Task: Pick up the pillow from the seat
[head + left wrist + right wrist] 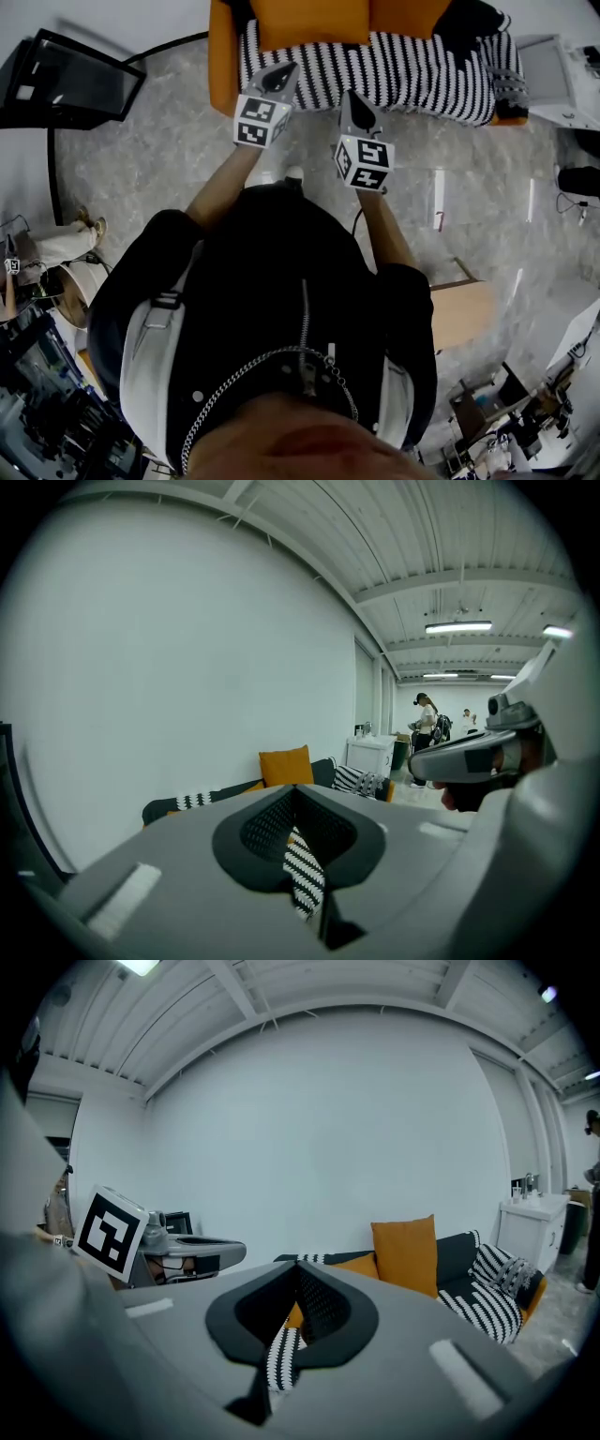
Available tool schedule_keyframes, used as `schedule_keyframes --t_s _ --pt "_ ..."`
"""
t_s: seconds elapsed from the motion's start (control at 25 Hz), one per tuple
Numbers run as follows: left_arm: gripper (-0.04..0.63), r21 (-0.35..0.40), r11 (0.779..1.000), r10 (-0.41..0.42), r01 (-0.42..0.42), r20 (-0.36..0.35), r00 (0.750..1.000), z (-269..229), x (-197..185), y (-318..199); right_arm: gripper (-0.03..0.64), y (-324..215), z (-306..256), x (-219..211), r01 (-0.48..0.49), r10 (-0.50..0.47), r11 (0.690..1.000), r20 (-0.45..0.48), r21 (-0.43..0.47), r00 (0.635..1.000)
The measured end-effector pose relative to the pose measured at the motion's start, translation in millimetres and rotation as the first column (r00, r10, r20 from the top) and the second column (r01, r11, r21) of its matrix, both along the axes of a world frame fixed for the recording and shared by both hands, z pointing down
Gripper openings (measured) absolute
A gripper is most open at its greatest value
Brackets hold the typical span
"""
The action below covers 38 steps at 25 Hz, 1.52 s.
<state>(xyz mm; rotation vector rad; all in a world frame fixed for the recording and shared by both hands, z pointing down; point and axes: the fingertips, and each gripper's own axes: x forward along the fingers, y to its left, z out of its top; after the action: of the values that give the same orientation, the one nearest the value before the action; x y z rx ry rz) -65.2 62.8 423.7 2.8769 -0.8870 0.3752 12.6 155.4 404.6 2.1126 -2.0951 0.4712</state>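
The person's dark jacket point(281, 309) fills the lower part of the head view. Both forearms extend forward over the grey mottled floor point(141, 159). The left gripper point(278, 77) and the right gripper point(357, 105) are held side by side, near each other but apart, with their tips pointing at the sofa point(221, 66).

Jaw state: both pairs are pressed together and pinch nothing. The striped pattern visible in each jaw notch is the sofa's black-and-white cover point(422, 75), which lies beyond the tips.

The orange pillow point(405, 1252) stands upright on the seat and leans against the dark backrest. It is well beyond both grippers, and neither touches it. In the right gripper view it sits right of centre; in the left gripper view it appears just above the jaw tips.

A white cabinet point(370, 757) stands beside the sofa's far end. A plain white wall point(309, 1129) runs behind the sofa.
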Motion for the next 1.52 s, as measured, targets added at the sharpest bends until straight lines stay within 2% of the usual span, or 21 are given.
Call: schedule_keyframes --t_s 0.16,0.32,0.6,0.84,1.16,1.52 --pt "0.009 0.0 1.0 0.003 -0.003 0.01 1.0 6 -3 -25 0.002 -25 -2 -7 0.011 -0.01 1.0 -0.038 0.01 0.999" --pt "0.009 -0.008 1.0 0.007 -0.007 0.019 1.0 8 -4 -46 0.003 -45 -2 -8 -0.002 0.002 1.0 -0.019 0.002 1.0" --pt "0.009 -0.009 1.0 -0.006 0.006 -0.013 1.0 7 1 -67 0.002 -67 5 -2 0.012 -0.013 1.0 -0.03 -0.018 0.999" --pt "0.009 -0.033 0.999 -0.029 0.03 0.009 1.0 22 2 -87 0.002 -90 9 4 0.033 -0.034 0.999 -0.037 -0.017 0.999" --pt "0.009 -0.016 0.997 -0.075 0.075 0.027 0.997 27 33 -131 0.003 -141 17 41 0.092 -0.092 0.996 -0.023 0.0 0.996" --pt "0.009 -0.004 0.986 -0.164 0.165 0.079 0.983 24 64 -200 0.002 -230 19 89 0.172 -0.172 0.985 0.024 0.016 0.985"
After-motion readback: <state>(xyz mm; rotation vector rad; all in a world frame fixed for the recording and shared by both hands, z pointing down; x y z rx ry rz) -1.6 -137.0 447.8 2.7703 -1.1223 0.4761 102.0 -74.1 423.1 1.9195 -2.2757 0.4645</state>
